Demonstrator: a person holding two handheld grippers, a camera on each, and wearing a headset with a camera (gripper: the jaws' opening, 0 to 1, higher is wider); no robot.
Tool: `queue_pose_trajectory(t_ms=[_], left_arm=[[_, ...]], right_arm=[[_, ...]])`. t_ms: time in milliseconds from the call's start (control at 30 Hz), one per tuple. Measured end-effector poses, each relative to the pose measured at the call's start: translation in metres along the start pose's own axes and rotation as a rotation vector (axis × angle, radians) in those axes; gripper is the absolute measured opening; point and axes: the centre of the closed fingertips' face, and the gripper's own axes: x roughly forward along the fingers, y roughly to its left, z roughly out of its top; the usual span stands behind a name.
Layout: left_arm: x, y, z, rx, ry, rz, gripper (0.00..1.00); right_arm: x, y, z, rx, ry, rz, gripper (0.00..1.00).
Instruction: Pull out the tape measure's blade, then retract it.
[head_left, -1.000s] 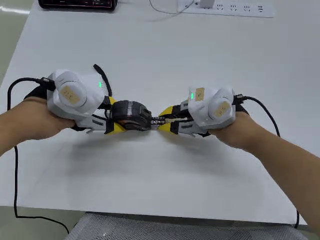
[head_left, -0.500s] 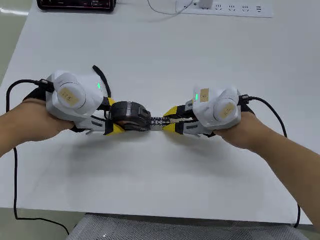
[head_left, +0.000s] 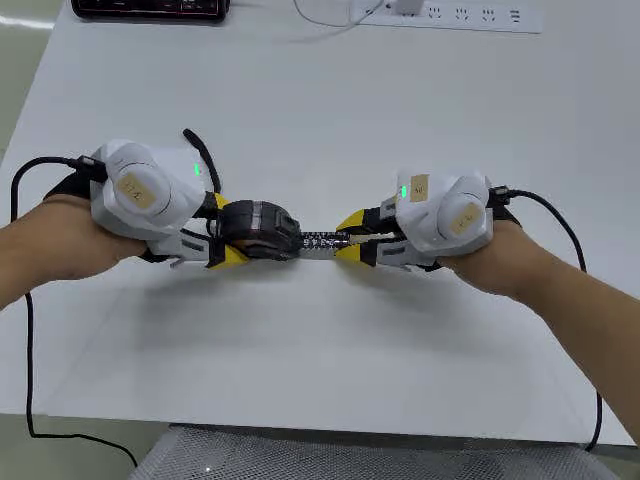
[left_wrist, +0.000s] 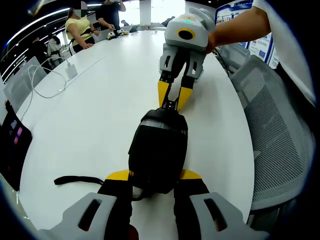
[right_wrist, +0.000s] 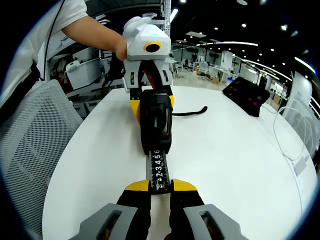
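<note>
Case: black tape measure body (head_left: 260, 230) on the white worktop (head_left: 320, 340), clamped between left gripper (head_left: 228, 230) fingers.
Blade: short numbered strip (right_wrist: 158, 166) out, tip pinched by right gripper (right_wrist: 160, 187) fingers.

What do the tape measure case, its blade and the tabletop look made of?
Tape measure case: black, likely plastic or rubber-clad, matte with soft highlights. Blade: thin strip, probably painted steel, black with printed white numerals. Tabletop: white, smooth, faint sheen; laminate or painted board, can't tell which.
</note>
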Motion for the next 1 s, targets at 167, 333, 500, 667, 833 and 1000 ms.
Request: queue_pose_trajectory(t_ms=[167, 333, 500, 667, 833, 1000], left_arm=[[0.000, 0.000, 0.000, -0.001, -0.001, 0.000, 0.27], [0.000, 0.000, 0.000, -0.001, -0.003, 0.000, 0.27], [0.000, 0.000, 0.000, 0.000, -0.002, -0.001, 0.27], [-0.001, 0.000, 0.000, 0.000, -0.002, -0.001, 0.27], [-0.001, 0.000, 0.000, -0.001, -0.001, -0.002, 0.27], [-0.001, 0.000, 0.000, 0.001, -0.001, -0.002, 0.27]], right_arm=[[-0.003, -0.001, -0.003, -0.003, 0.007, -0.002, 0.09], [-0.005, -0.001, -0.005, 0.002, 0.008, -0.005, 0.09], [-0.007, -0.001, -0.006, 0.000, 0.012, -0.007, 0.09], [-0.009, -0.001, -0.007, 0.002, 0.016, -0.009, 0.09], [-0.012, -0.001, -0.008, 0.004, 0.020, -0.012, 0.09], [-0.016, 0.000, -0.009, 0.006, 0.024, -0.015, 0.09]])
